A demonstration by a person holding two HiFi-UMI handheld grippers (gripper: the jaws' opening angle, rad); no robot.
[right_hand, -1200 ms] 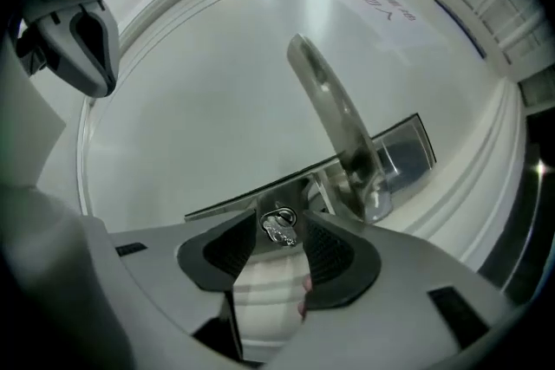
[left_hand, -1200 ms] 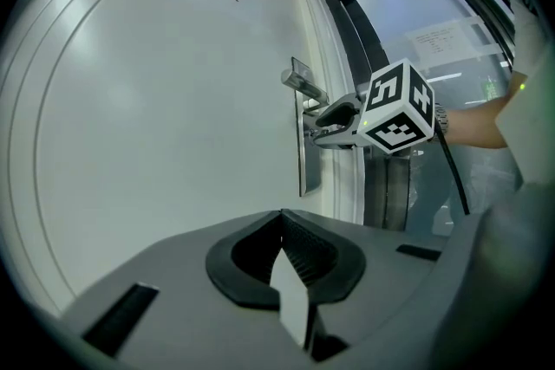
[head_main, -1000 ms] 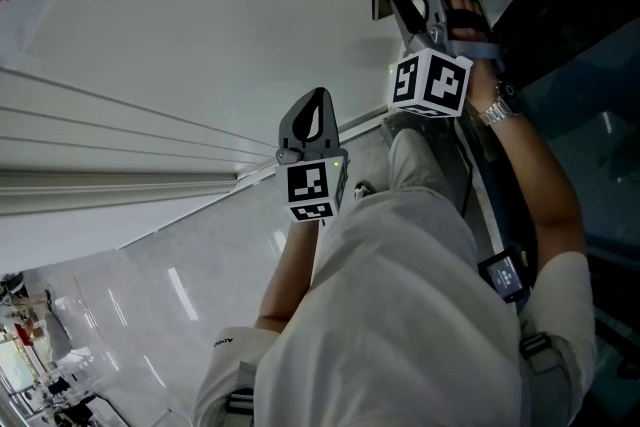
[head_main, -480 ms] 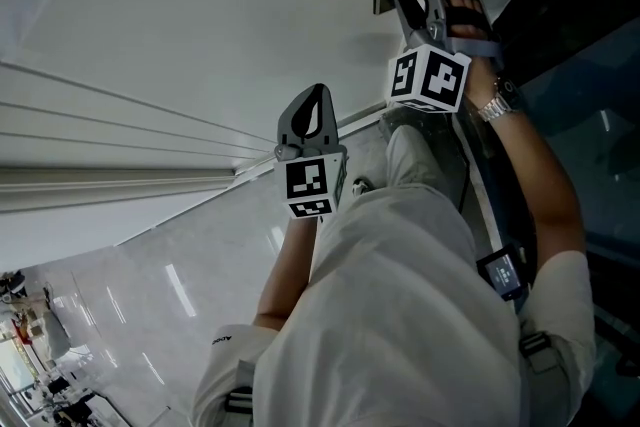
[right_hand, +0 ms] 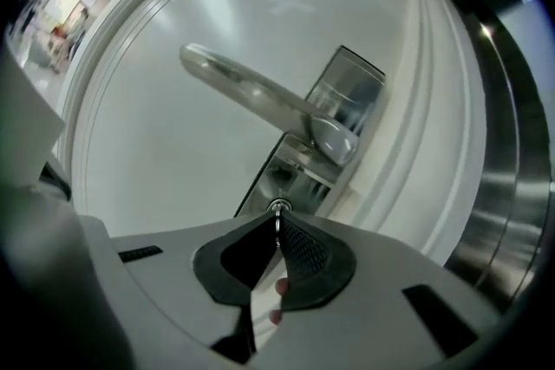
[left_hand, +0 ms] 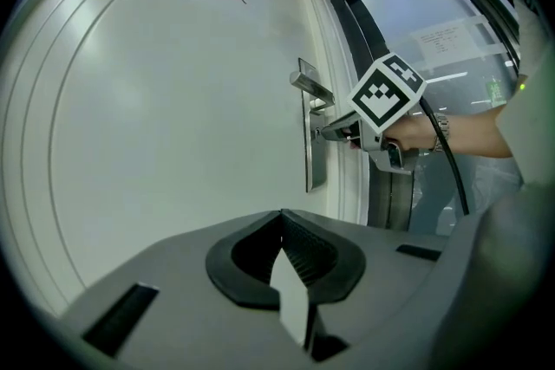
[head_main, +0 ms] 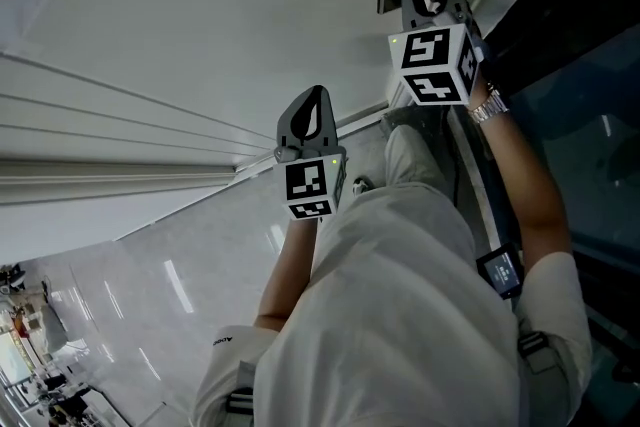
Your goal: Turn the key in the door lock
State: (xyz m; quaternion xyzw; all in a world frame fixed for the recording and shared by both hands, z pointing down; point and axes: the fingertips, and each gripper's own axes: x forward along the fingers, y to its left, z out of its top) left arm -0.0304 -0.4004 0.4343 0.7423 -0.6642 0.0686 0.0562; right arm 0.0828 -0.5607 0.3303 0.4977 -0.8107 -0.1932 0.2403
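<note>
White door, lock plate below lever handle: right gripper just clamped onto key in lock and rolled, turn apparently begun; left gripper closed, empty, well apart.

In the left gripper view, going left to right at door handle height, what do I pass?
white door → lock plate → right gripper → wristwatch → forearm
</note>
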